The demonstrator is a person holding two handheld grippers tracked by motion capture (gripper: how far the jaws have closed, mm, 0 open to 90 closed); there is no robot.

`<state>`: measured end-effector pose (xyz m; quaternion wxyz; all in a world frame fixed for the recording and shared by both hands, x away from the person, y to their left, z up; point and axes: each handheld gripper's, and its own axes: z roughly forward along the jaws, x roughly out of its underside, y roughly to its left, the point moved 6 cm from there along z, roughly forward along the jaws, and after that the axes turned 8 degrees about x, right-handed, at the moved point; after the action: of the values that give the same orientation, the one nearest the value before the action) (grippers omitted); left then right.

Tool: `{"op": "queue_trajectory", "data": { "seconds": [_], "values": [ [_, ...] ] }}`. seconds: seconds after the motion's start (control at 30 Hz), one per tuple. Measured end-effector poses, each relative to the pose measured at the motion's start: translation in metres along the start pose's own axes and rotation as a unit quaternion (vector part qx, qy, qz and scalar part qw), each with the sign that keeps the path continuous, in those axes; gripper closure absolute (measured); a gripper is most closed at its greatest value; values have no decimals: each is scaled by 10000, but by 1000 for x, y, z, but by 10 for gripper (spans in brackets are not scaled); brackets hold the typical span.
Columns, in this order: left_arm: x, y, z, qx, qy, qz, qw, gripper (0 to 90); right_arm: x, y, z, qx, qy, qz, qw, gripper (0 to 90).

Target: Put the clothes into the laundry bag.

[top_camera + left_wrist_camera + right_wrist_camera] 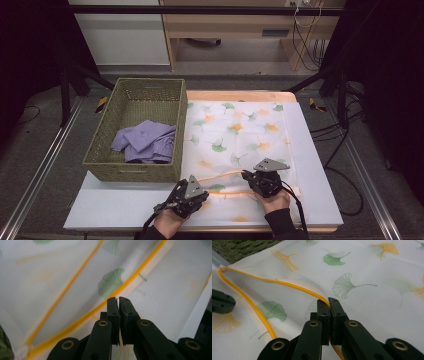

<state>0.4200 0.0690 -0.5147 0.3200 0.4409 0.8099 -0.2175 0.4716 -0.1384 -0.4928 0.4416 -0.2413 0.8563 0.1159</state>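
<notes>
- Left tool (202, 196): in the high view it sat at the near edge of the worktop (115, 207), its tip at the near left part of the mesh bag (235, 145). In the left gripper view its jaws stood closed together, with the lower run of the yellow zip edge (82, 317) crossing at their tips; whether the edge was actually caught between them could not be told.
- Right tool (246, 175): just right of the left tool and slightly farther in. In the right gripper view its jaws were closed on the upper run of the yellow zip edge (287, 284), which ran into the pinch and reappeared below it.
- Mesh bag: a white, sheer bag printed with green and orange ginkgo leaves, lying flat on the right half of the worktop. Near the tools the two yellow runs stood apart, leaving the mouth open.
- Wicker basket (105, 150): green, standing at the left, just beside the bag's left edge.
- Purple cloth (145, 142): crumpled inside the basket, toward its near end.
</notes>
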Motion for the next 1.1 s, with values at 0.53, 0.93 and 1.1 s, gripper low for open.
{"op": "queue_trajectory", "data": {
  "seconds": [0.53,0.93,1.1],
  "values": [
    [9,2,0,-58,-90,7,9999,883,-27,-7,-19,49,-647,108,9978,879],
    [5,0,-4,-105,-140,55,9998,818,-32,-6,-21,48,-671,160,9976,859],
    [-5,2,-23,-100,-456,3,9989,718,-31,-5,-20,74,-676,169,9975,854]
  ]
}}
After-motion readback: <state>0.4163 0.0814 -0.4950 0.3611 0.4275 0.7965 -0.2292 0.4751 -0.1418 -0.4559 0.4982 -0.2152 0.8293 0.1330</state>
